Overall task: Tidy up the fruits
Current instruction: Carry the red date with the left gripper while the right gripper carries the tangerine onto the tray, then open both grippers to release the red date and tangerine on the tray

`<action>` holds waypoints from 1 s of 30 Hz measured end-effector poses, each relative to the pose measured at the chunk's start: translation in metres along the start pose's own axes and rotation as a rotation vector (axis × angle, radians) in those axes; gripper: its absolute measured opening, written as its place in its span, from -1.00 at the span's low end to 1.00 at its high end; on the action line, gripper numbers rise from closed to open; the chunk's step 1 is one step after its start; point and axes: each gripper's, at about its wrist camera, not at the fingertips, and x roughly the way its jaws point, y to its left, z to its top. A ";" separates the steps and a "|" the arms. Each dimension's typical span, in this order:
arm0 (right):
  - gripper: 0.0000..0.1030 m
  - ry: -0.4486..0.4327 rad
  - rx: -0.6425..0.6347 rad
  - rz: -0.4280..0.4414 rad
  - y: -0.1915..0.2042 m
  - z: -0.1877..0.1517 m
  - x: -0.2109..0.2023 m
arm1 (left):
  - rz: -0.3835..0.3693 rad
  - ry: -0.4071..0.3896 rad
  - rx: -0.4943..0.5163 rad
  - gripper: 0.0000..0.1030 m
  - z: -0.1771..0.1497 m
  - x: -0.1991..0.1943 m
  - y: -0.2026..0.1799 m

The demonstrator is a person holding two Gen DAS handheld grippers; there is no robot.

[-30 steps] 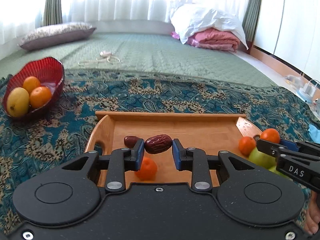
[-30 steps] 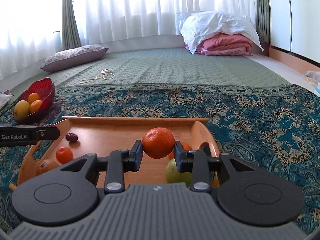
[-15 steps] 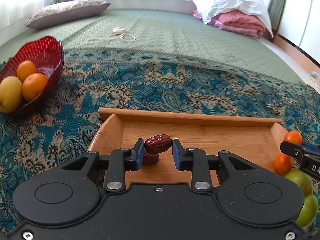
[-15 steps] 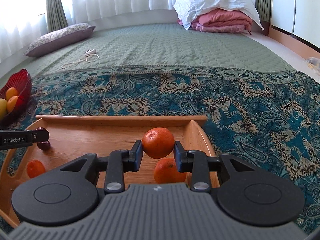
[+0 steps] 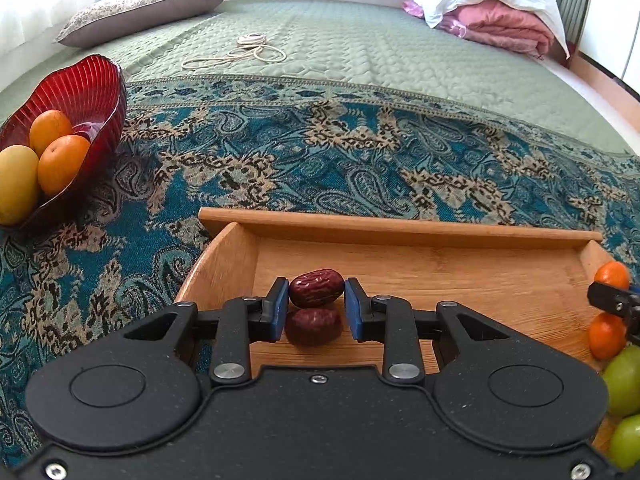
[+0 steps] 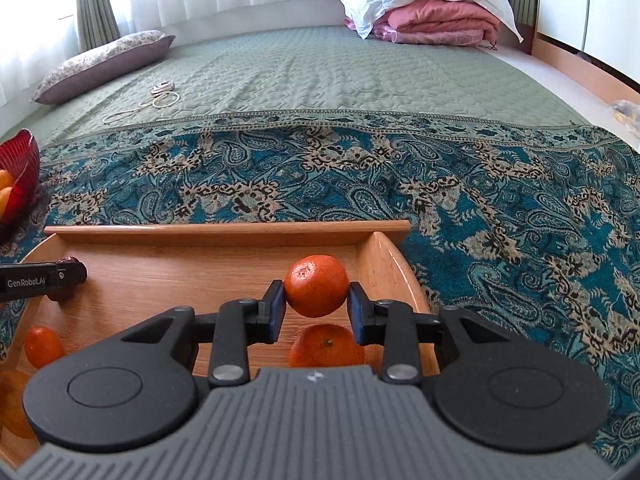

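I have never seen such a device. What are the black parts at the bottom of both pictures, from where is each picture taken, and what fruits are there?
The black parts are hand-held grippers: a person holds one in each hand, and a camera on each looks forward along its two fingers. So one picture is from the left hand, the other from the right.

The left hand-held gripper is shut on a dark red date, above a second date lying in the wooden tray. The right hand-held gripper is shut on a tangerine, above another tangerine in the same tray. The tray rests on a patterned blue cloth over a bed. To the left stands a red bowl holding orange and yellow fruit.
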 end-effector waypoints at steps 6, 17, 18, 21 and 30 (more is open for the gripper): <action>-0.25 0.026 0.004 -0.004 0.000 0.000 0.004 | 0.002 -0.002 0.011 -0.45 -0.001 0.001 -0.002; 0.07 0.006 0.019 0.001 -0.001 -0.002 -0.001 | 0.003 -0.023 0.027 -0.10 -0.002 -0.016 -0.002; 0.10 0.002 0.022 0.005 -0.002 -0.002 -0.002 | 0.001 -0.027 0.029 -0.03 -0.002 -0.018 -0.002; 0.18 -0.009 0.026 0.008 -0.003 -0.003 -0.006 | 0.002 -0.040 0.039 0.08 -0.004 -0.025 -0.002; 0.56 -0.083 0.014 0.027 -0.003 -0.011 -0.031 | -0.018 -0.074 0.039 0.52 -0.014 -0.048 -0.002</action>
